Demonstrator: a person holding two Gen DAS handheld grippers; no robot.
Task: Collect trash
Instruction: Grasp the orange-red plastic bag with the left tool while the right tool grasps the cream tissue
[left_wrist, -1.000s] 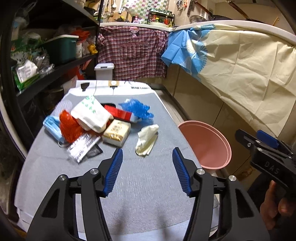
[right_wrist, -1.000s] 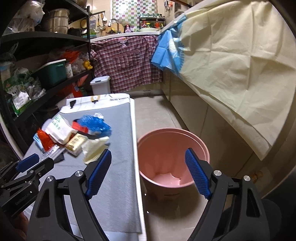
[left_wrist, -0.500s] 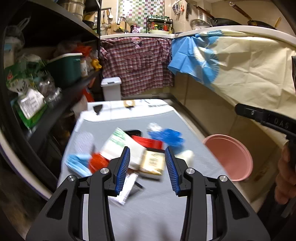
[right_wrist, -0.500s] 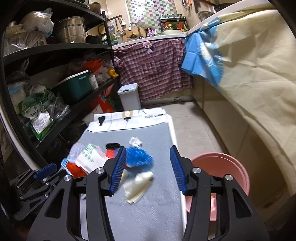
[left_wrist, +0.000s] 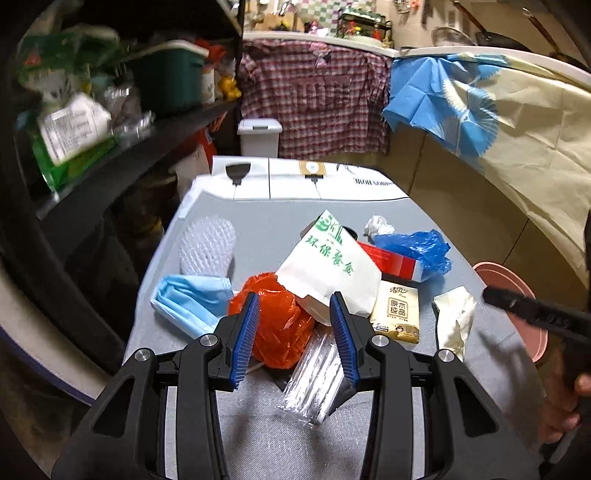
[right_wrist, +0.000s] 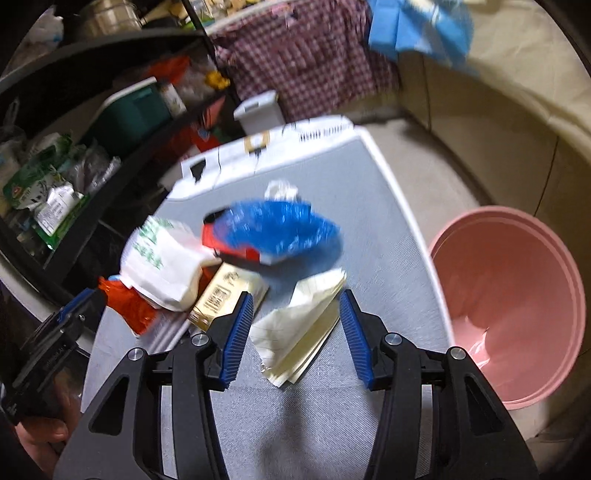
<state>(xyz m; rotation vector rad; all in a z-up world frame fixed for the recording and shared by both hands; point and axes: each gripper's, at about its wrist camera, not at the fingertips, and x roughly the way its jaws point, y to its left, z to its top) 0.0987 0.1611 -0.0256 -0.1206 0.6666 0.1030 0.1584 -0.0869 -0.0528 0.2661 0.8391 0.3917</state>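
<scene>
The trash lay heaped on the grey table (left_wrist: 258, 236): an orange bag (left_wrist: 279, 325), a white paper bag (left_wrist: 330, 269), a tissue pack (left_wrist: 396, 314), a blue bag (right_wrist: 280, 225) and a cream napkin (right_wrist: 301, 328). The left gripper (left_wrist: 293, 328) was part open around the orange bag, gripping nothing. The right gripper (right_wrist: 295, 334) stood open, framing the napkin. A pink bin (right_wrist: 517, 288) stood beside the table.
</scene>
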